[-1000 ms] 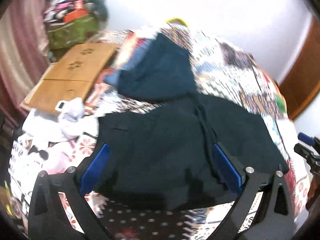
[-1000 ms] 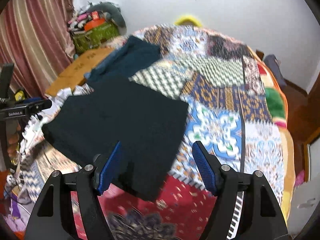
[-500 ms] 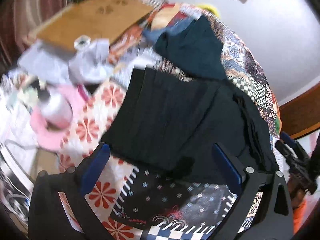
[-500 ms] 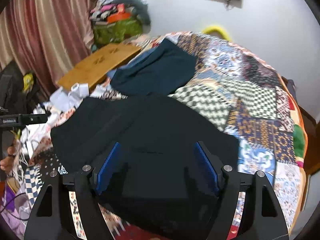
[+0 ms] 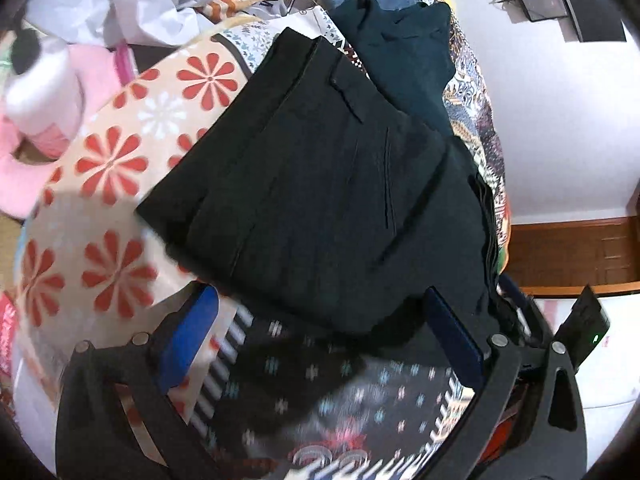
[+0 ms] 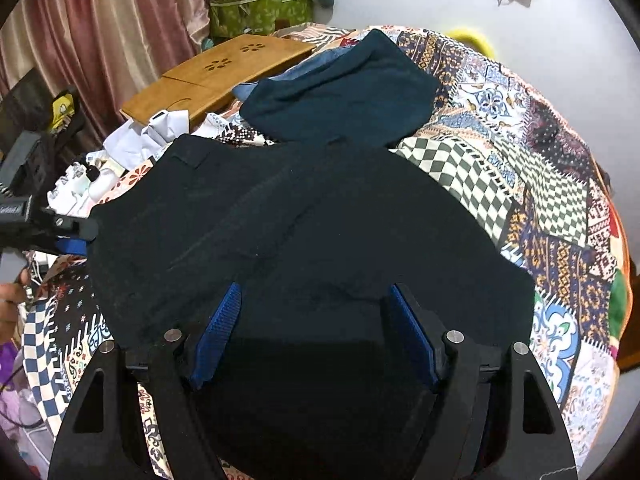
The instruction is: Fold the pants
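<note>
Black pants [image 5: 320, 200] lie folded flat on the patchwork quilt; they also show in the right wrist view [image 6: 304, 224]. My left gripper [image 5: 320, 336] is open, its blue pads just short of the pants' near edge, over the quilt. My right gripper [image 6: 312, 328] is open and hovers low over the pants, its blue pads either side of the dark cloth. The left gripper's body shows at the left edge of the right wrist view [image 6: 48, 224], beside the pants' left side.
A dark teal garment [image 6: 344, 88] lies behind the pants on the quilt [image 6: 520, 168]. A wooden lap table [image 6: 224, 68], white clothes [image 6: 148, 136], a pink soft toy [image 5: 48, 128] and curtains [image 6: 100, 32] stand to the left. A wall with a TV is behind.
Both grippers have moved down and closer to the pants. The left view has tilted downward toward the pants' left side; the right gripper has come over the middle of the pants. The pants have not moved.
</note>
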The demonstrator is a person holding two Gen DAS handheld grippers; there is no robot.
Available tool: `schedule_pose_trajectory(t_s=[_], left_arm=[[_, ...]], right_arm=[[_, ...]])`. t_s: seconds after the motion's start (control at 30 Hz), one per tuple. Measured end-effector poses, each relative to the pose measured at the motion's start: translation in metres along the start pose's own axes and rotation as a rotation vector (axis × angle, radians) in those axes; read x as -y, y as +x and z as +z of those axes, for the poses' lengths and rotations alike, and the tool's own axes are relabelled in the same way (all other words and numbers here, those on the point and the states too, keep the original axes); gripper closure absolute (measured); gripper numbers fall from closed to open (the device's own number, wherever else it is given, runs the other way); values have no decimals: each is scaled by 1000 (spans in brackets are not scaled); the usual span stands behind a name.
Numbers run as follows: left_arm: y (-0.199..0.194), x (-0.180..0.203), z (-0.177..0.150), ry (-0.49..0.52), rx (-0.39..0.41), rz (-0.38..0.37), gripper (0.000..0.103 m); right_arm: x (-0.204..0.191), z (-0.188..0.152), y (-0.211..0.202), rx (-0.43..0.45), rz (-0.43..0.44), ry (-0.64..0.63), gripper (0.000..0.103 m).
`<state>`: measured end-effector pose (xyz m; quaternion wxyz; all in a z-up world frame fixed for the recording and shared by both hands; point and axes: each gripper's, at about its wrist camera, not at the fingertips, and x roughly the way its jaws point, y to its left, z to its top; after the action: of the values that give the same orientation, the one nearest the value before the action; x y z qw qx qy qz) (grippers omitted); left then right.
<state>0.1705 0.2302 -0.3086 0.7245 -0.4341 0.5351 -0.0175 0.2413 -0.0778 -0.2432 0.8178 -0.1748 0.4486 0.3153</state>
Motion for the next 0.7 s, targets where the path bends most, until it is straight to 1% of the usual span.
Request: schedule_pose_trajectory(t_s=[0.07, 0.13, 0.2, 0.23, 0.27, 0.3, 0.37, 0.4, 0.47, 0.5, 0.57, 0.63, 0.7], left_arm=[[7, 0, 8, -8, -3, 2, 0], [11, 1, 18, 3, 8, 30, 6], [12, 5, 25, 15, 21, 108, 30], [12, 9, 28, 32, 33, 145, 35], [12, 12, 29, 53, 43, 162, 47], [11, 18, 30, 84, 59, 195, 60], [5, 32, 30, 156, 104, 271, 67], [0, 42, 28, 203, 137, 302, 73], [-8, 65, 25, 289, 199, 366, 77], [-14, 78, 21, 340, 241, 398, 79], [-26, 101, 15, 419, 309, 437, 82], [-42, 127, 9, 490, 383, 447, 83], [-54, 152, 9, 533, 442, 432, 83]], right_arm=[[0, -1, 1, -3, 9, 14, 33], [2, -1, 2, -5, 20, 30, 34], [5, -2, 3, -6, 36, 51, 34], [6, -3, 3, -7, 43, 62, 34], [8, -3, 2, -7, 51, 73, 34], [9, -3, 1, -5, 57, 81, 33], [11, -4, -3, 0, 72, 95, 33], [14, -5, -6, 7, 89, 115, 33], [23, -9, -16, 29, 112, 165, 33], [27, -11, -20, 41, 111, 179, 33], [42, -18, -37, 79, 93, 219, 32], [58, -26, -50, 102, 76, 259, 32], [78, -38, -66, 124, 36, 308, 32]])
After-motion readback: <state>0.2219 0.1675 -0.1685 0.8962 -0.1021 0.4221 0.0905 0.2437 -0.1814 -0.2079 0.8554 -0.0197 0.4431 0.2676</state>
